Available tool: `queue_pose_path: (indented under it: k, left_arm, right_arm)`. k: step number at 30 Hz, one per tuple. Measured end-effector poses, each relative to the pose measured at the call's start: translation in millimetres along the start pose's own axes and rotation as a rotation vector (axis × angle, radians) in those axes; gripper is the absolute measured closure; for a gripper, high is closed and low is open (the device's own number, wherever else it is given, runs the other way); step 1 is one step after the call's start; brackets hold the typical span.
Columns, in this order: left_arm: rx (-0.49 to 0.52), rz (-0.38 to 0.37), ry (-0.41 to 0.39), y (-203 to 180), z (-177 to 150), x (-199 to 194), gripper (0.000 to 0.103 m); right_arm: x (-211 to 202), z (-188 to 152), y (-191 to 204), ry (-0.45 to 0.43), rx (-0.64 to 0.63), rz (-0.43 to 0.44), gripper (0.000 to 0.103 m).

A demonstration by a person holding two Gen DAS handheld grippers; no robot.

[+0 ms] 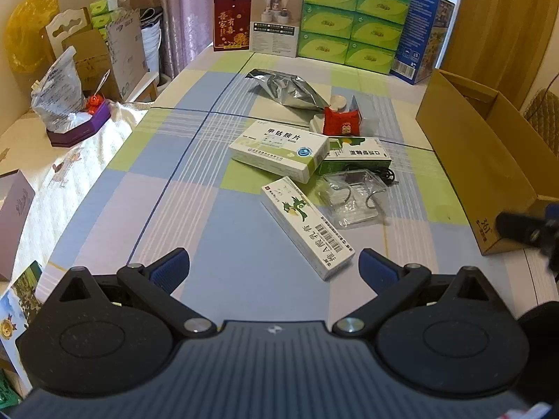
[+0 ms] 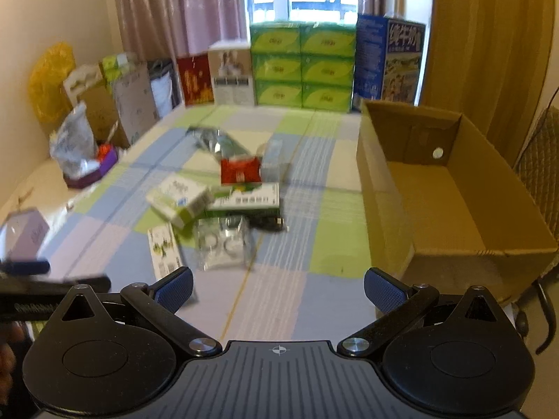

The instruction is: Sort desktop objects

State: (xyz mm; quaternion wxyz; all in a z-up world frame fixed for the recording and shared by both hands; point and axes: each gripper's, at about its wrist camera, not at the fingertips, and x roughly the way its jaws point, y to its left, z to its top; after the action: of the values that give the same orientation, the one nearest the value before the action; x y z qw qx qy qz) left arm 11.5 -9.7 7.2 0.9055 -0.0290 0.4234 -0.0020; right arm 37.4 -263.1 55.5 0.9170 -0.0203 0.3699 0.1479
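A pile of small objects lies mid-table: a white and green medicine box (image 1: pixel 279 152), a long white box with a dragon print (image 1: pixel 307 225), a green box (image 1: pixel 356 155), a clear plastic case (image 1: pixel 353 197), a red pouch (image 1: pixel 340 122) and a silver foil bag (image 1: pixel 286 90). My left gripper (image 1: pixel 272 272) stands open just short of the dragon box, nothing between its fingers. My right gripper (image 2: pixel 277 288) is open over the cloth, nearer than the blurred pile (image 2: pixel 216 202). An open, empty cardboard box (image 2: pixel 450 188) sits at the right.
Green tissue packs (image 1: pixel 353 17), a red card (image 1: pixel 232 22), a white box (image 1: pixel 276 24) and a blue carton (image 1: pixel 424 35) line the table's far edge. A side surface at left holds a purple box (image 1: pixel 80 127) and plastic bag (image 1: pixel 57 94). A chair (image 2: pixel 539 174) stands at right.
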Motion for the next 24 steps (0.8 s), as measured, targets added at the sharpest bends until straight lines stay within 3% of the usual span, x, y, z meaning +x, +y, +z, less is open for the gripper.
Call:
queue_pose_path:
  k: [8, 14, 24]
  left_arm:
    - [-0.022, 0.01, 0.036, -2, -2, 30, 0.002]
    - [-0.043, -0.015, 0.06, -6, 0, 62, 0.003]
    - [-0.069, -0.075, 0.049, -15, 9, 117, 0.009]
  right_arm:
    - [20, 10, -1, -0.142, 0.033, 0.086, 0.002]
    - [60, 15, 6, -0.125, -0.036, 0.102, 0.002]
    - [110, 33, -6, -0.084, -0.047, 0.143, 0.002]
